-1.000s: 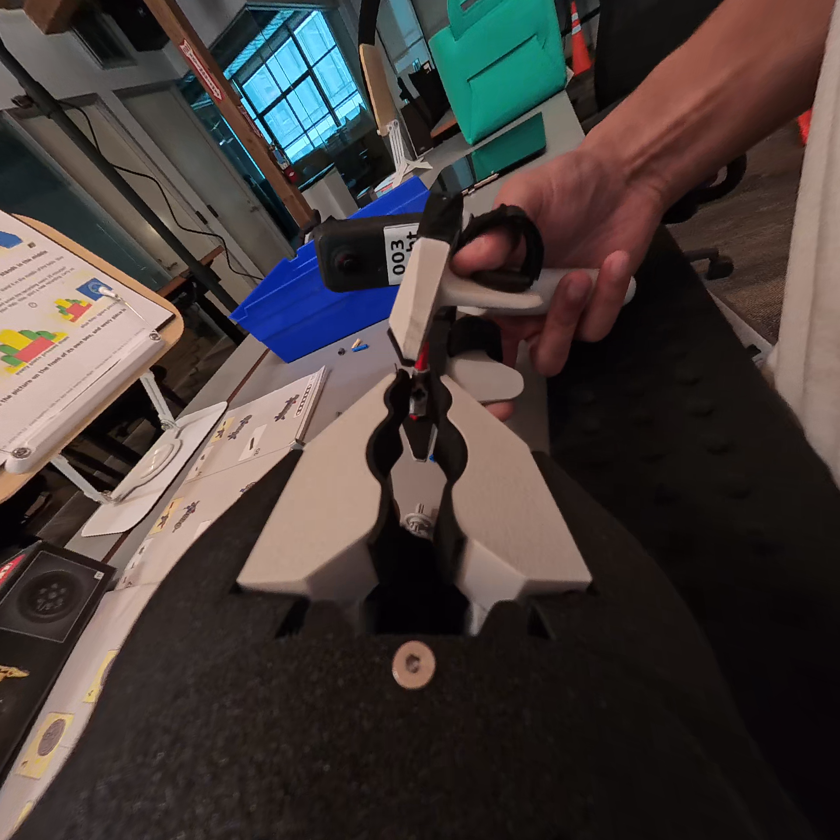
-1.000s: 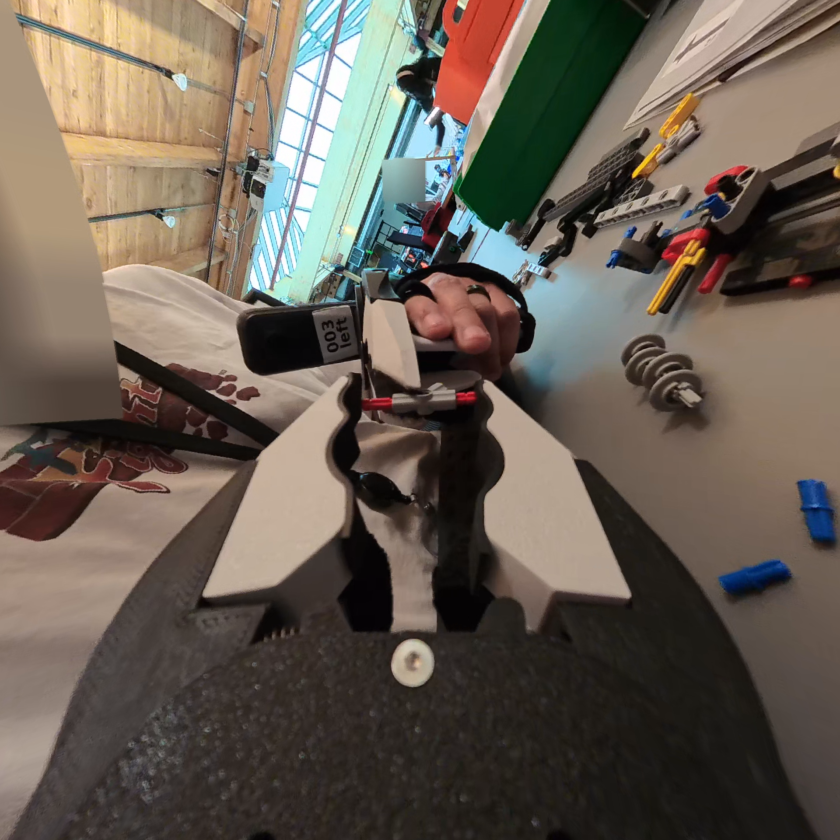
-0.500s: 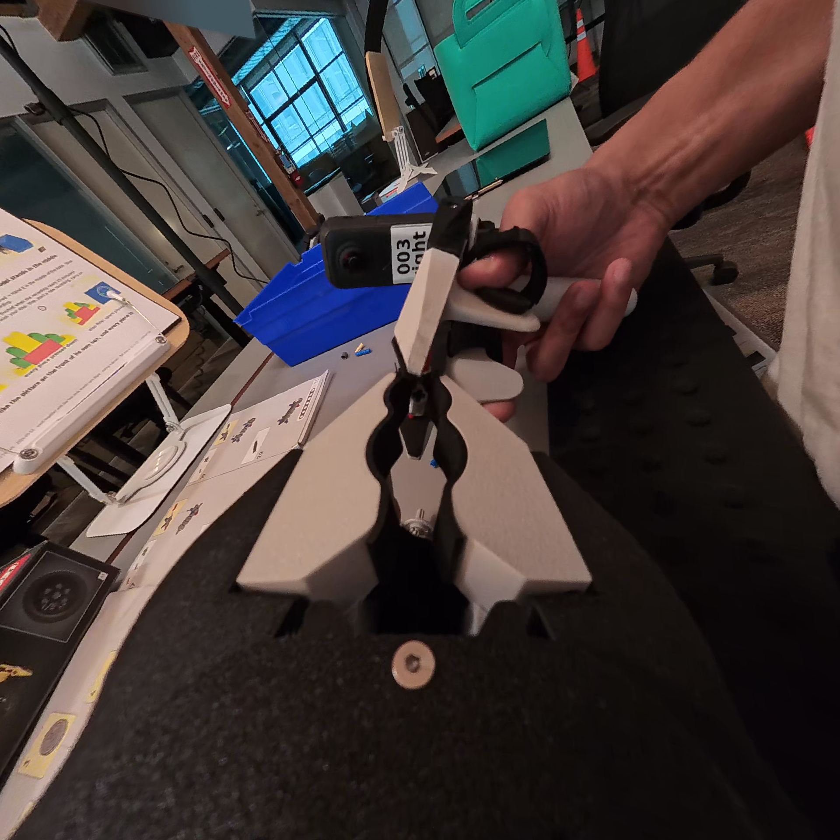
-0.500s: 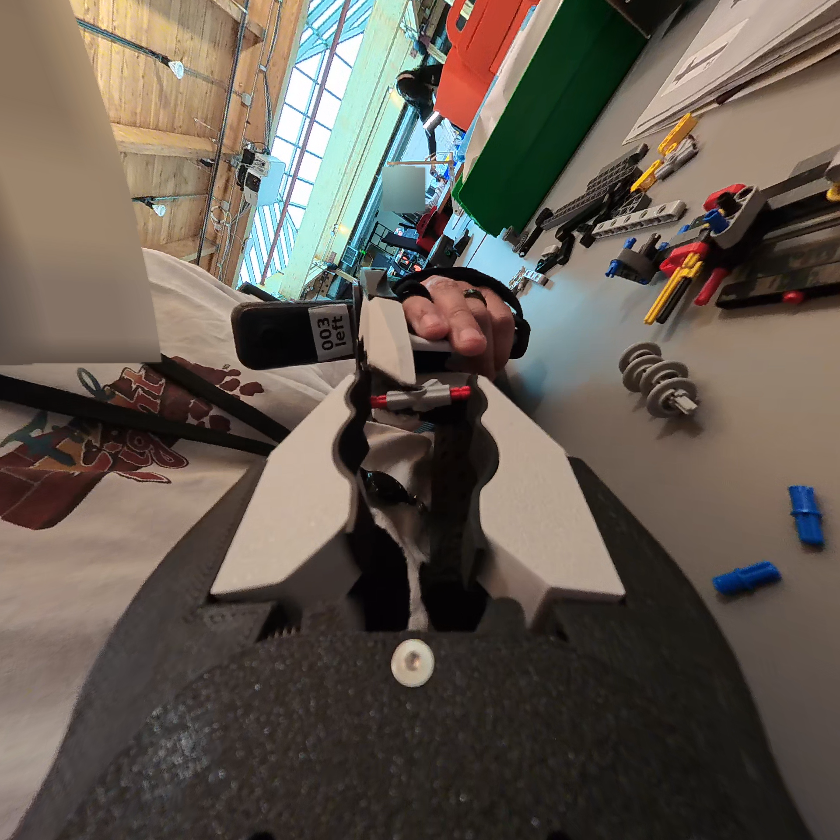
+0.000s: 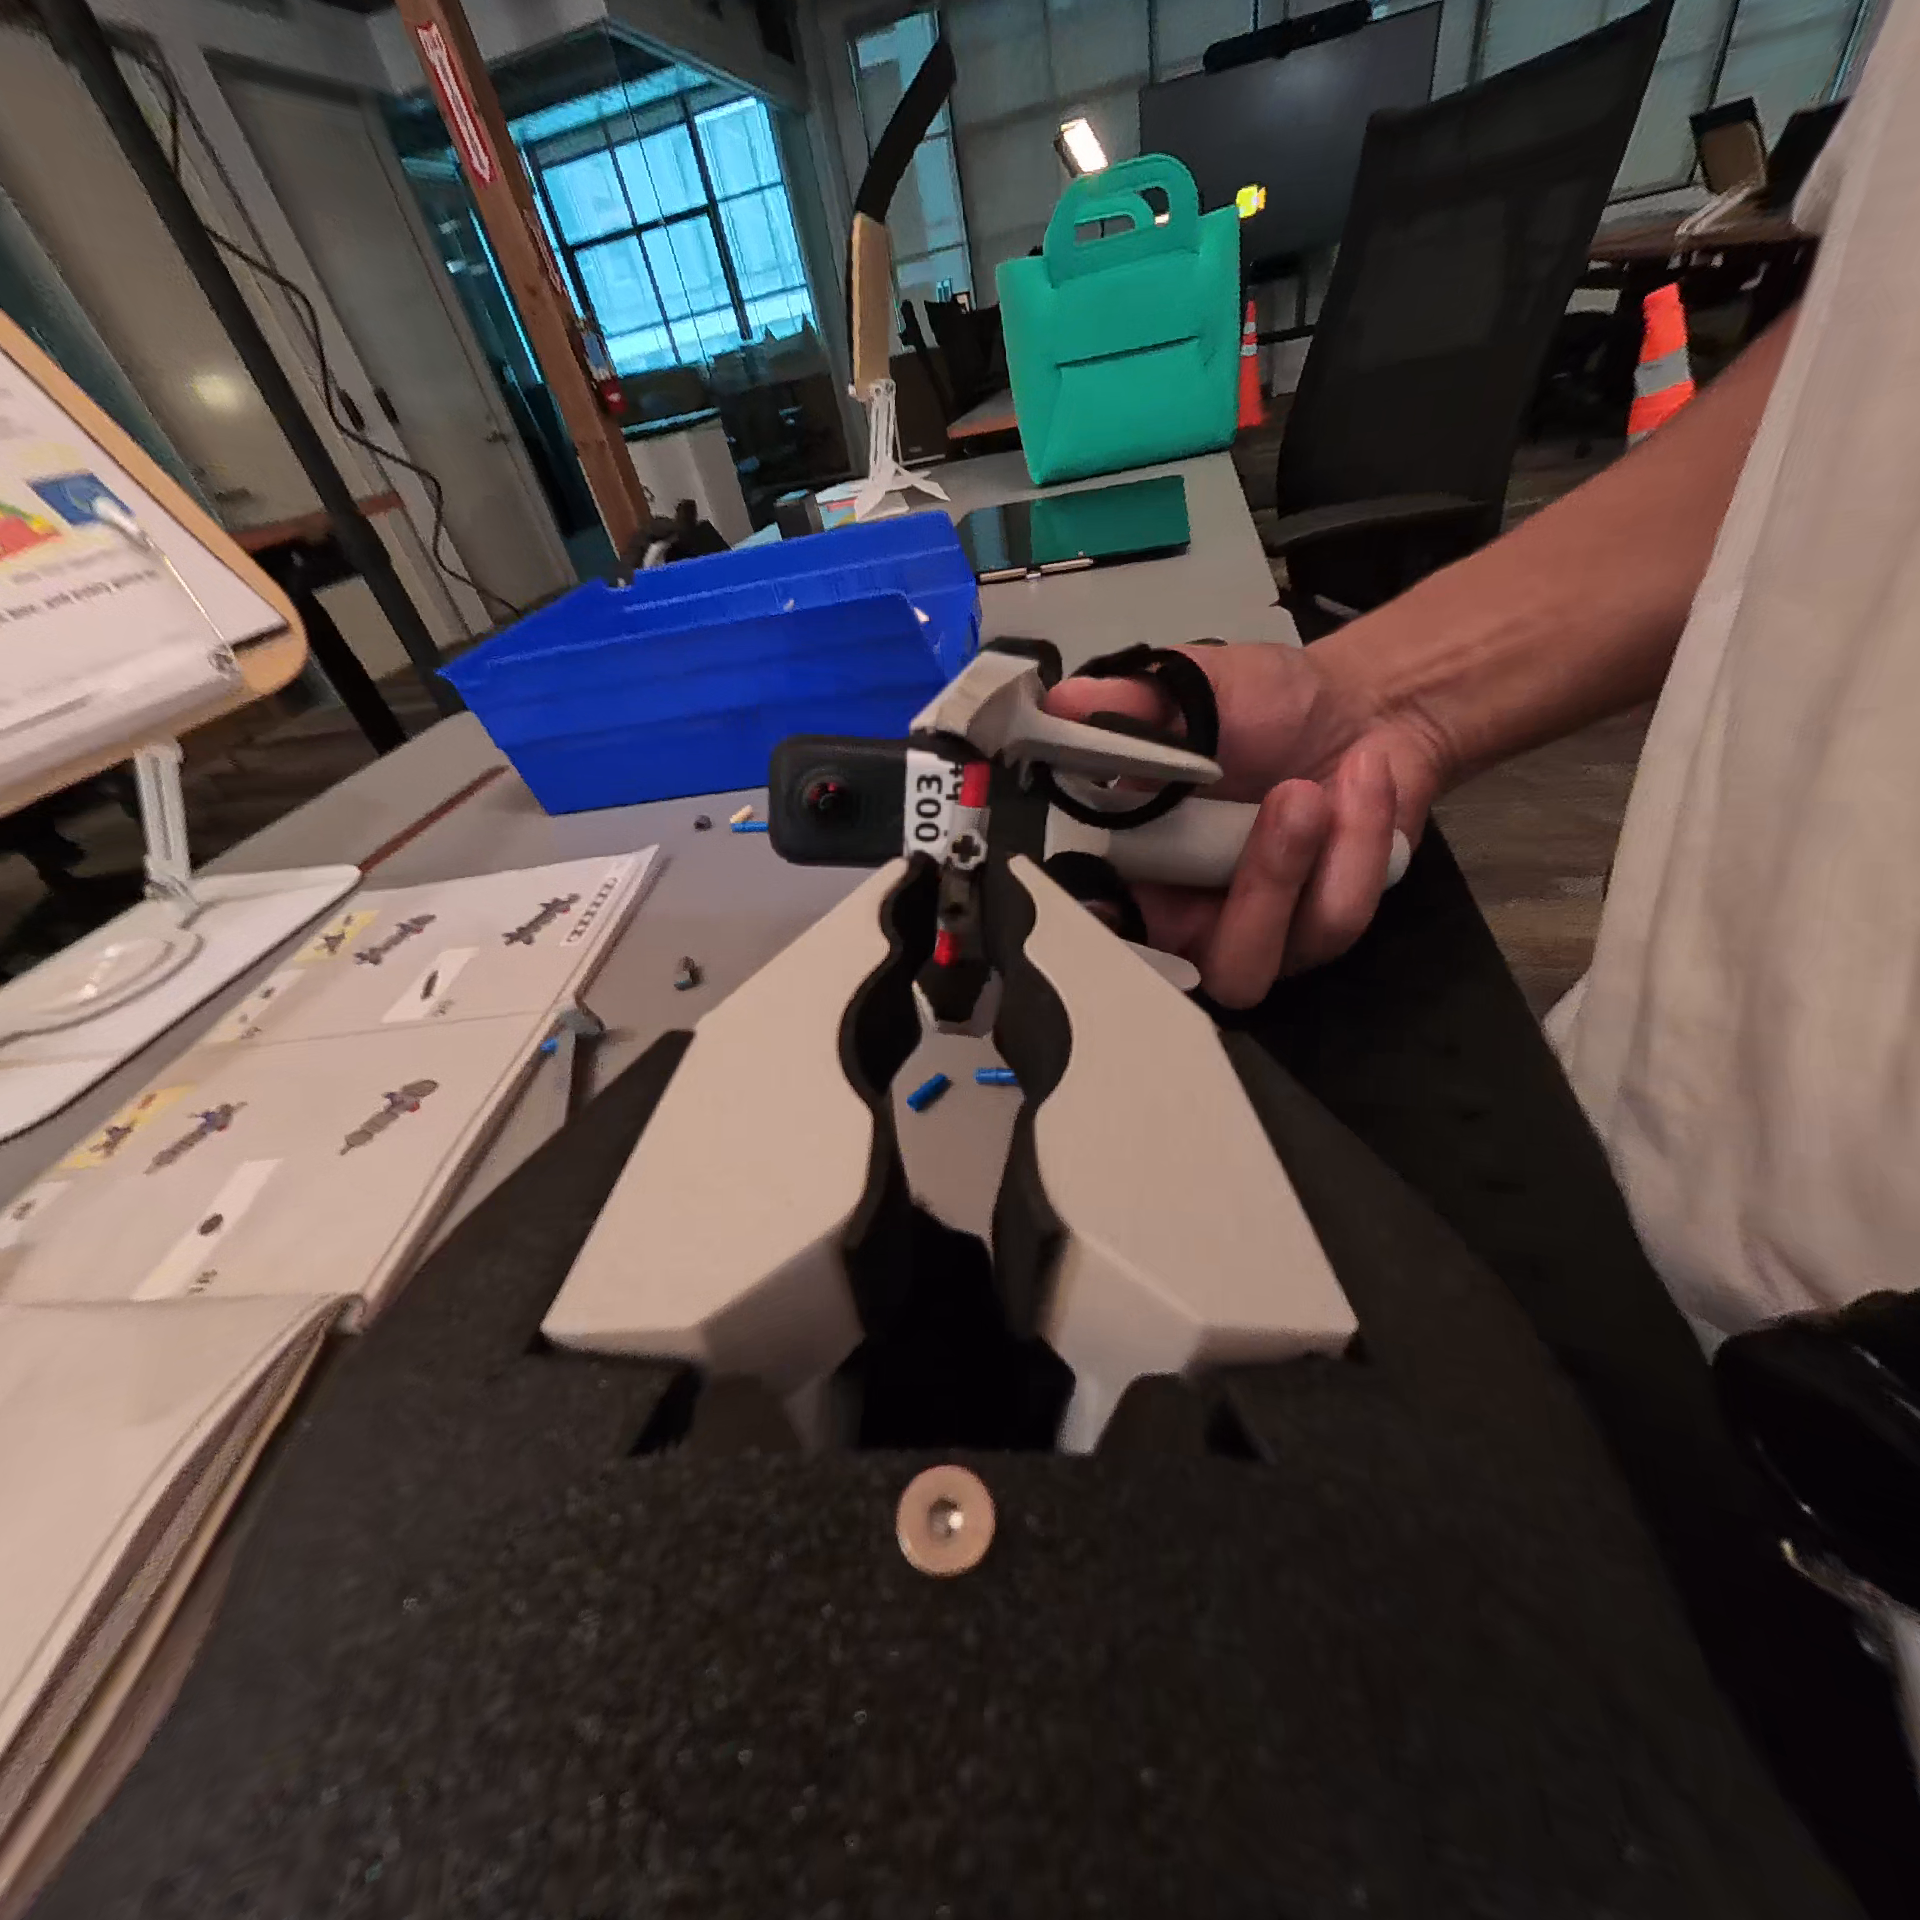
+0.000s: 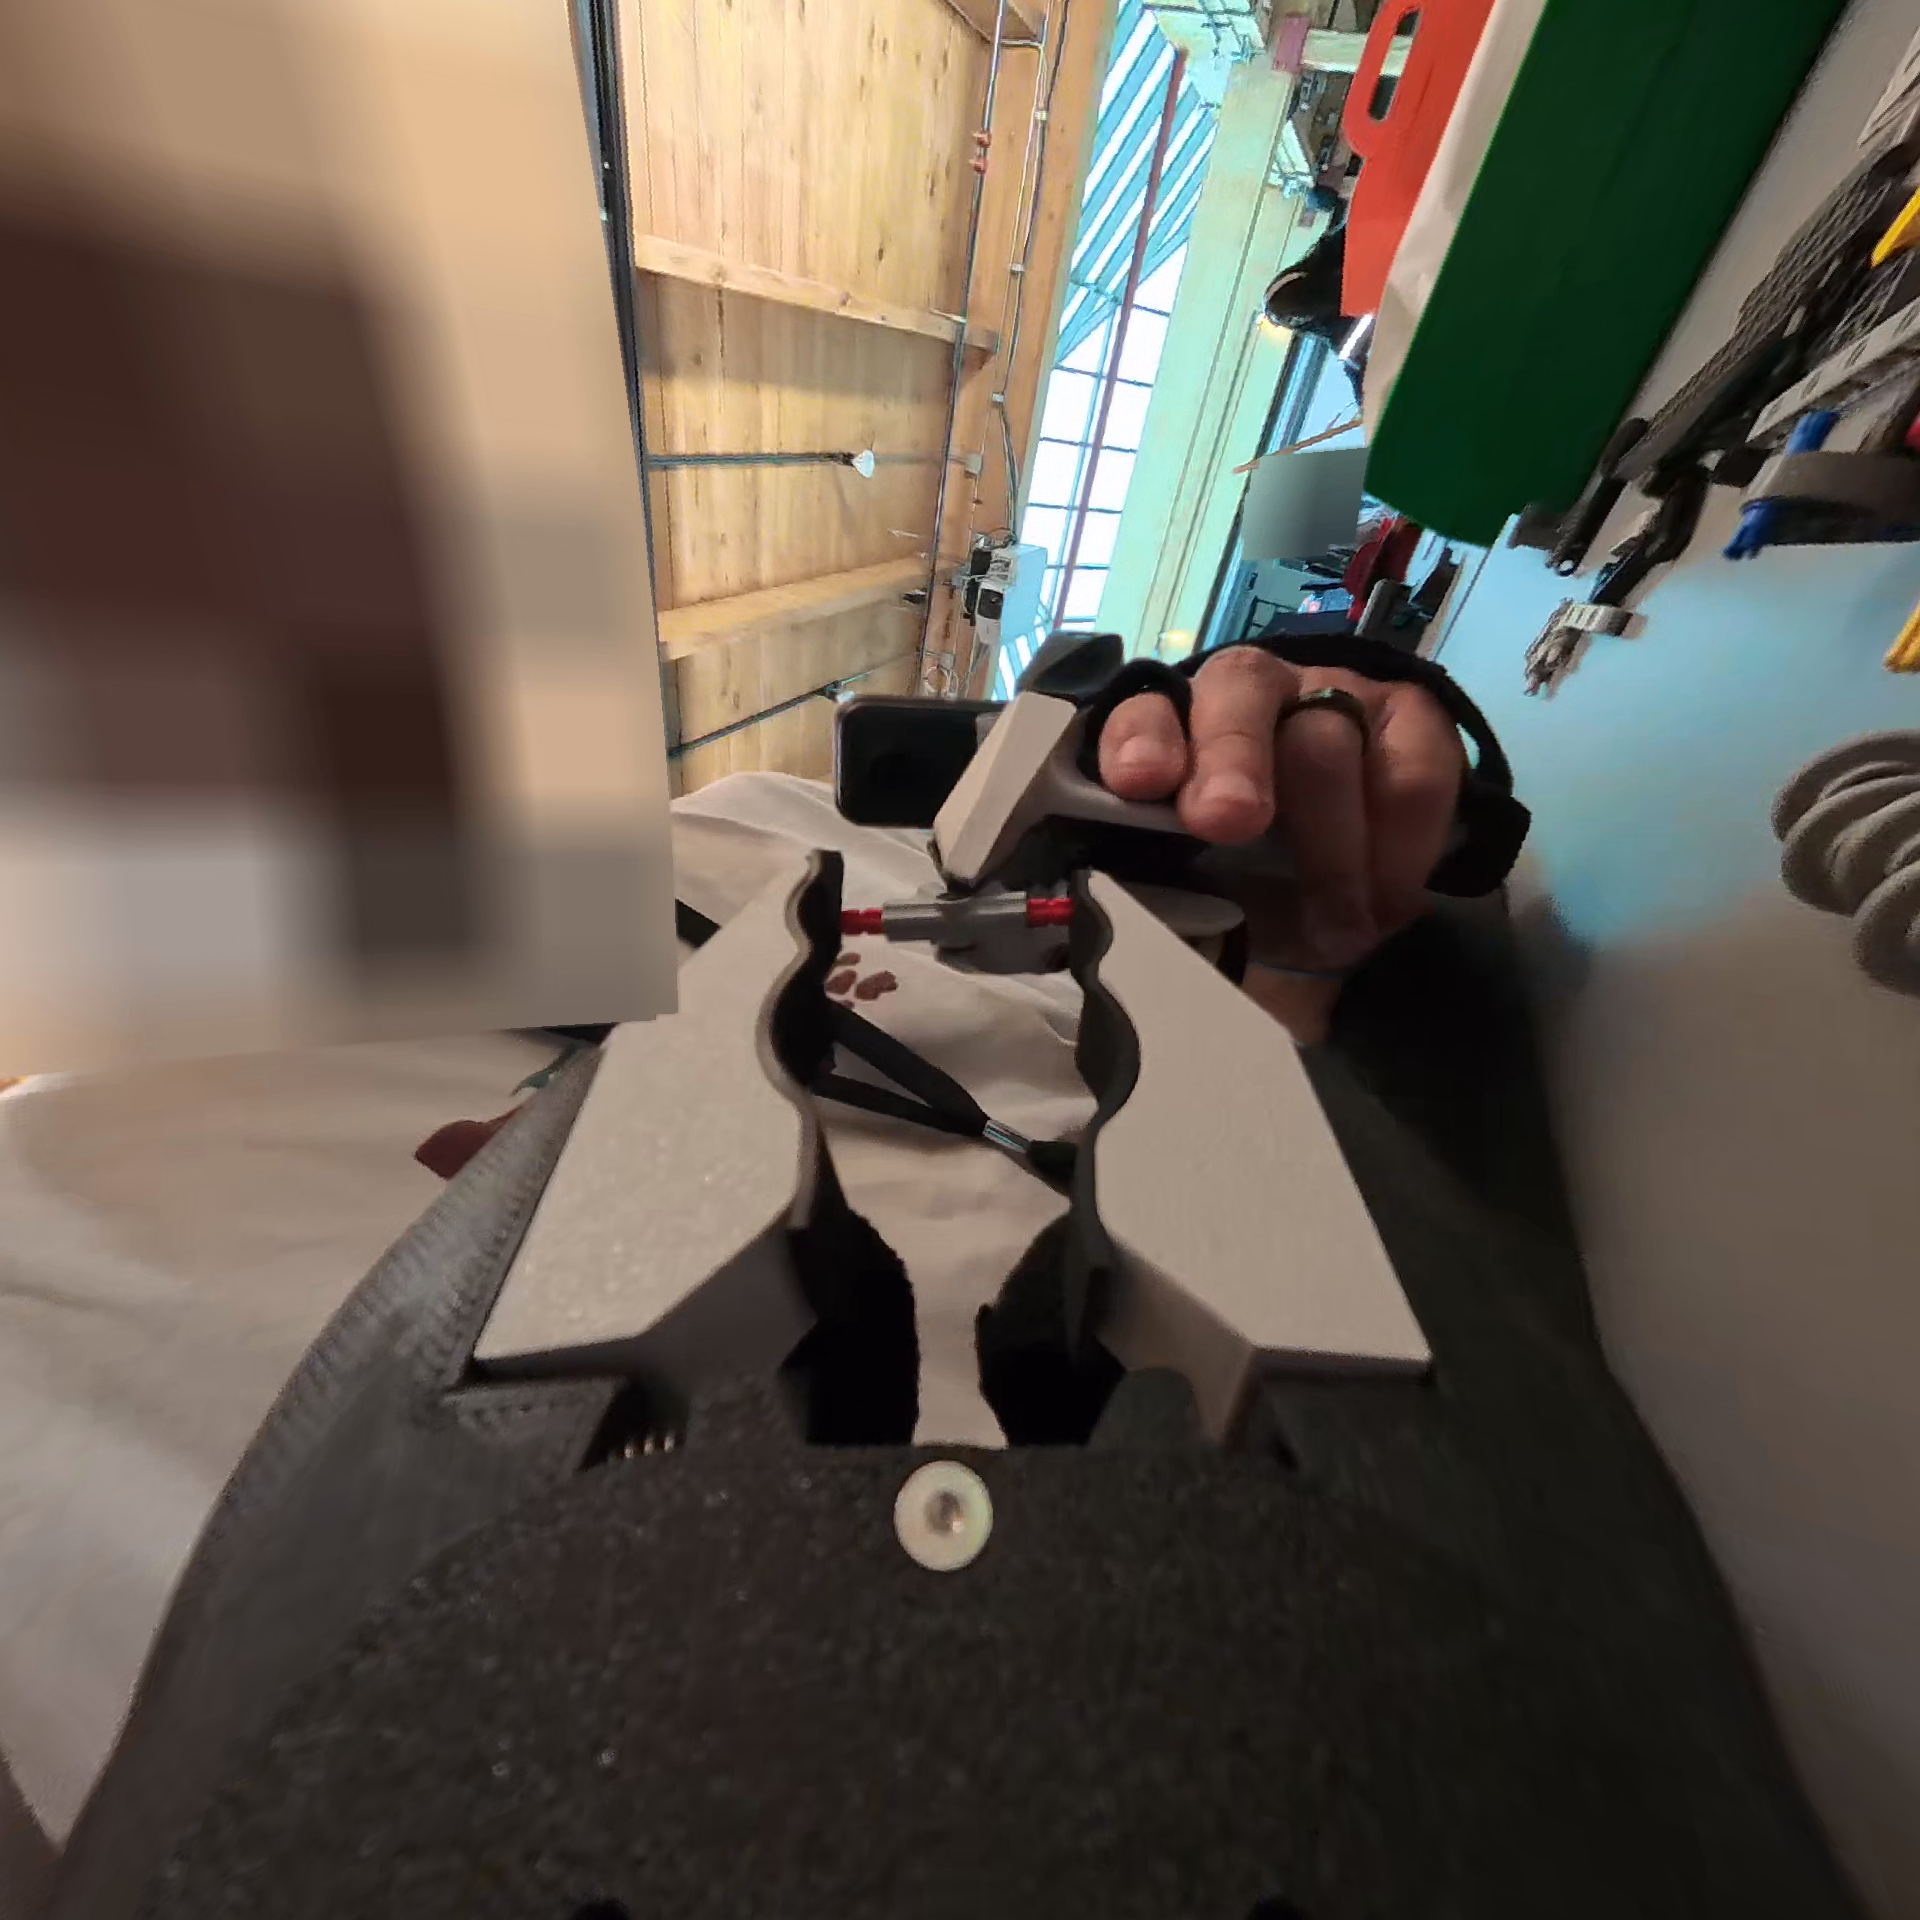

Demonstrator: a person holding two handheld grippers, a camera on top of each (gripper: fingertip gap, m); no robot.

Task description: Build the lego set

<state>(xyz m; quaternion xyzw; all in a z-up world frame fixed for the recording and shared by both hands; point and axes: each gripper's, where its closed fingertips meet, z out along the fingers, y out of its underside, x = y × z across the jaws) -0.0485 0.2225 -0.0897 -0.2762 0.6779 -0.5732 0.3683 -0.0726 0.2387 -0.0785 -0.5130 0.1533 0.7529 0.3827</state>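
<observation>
grey table w/ blue bin, booklet | R view only: wood ceiling | L gripper clamped on grey-red lego piece | R gripper apart

Both wrists have rolled since a second ago. Left jaws now sit level with the surface. The blue bin, which was ahead-left of the tips, is now straight ahead beyond them. The booklet has come in close on the left. Two blue pins now show through the left jaws' gap. Right jaws' handle came down steeply onto the axle piece before. It now runs sideways to the right of my left tips, with its camera right behind the piece. From the right jaws, the parts spread has slid to the far right edge, and the grey wheels are cut off there.
</observation>
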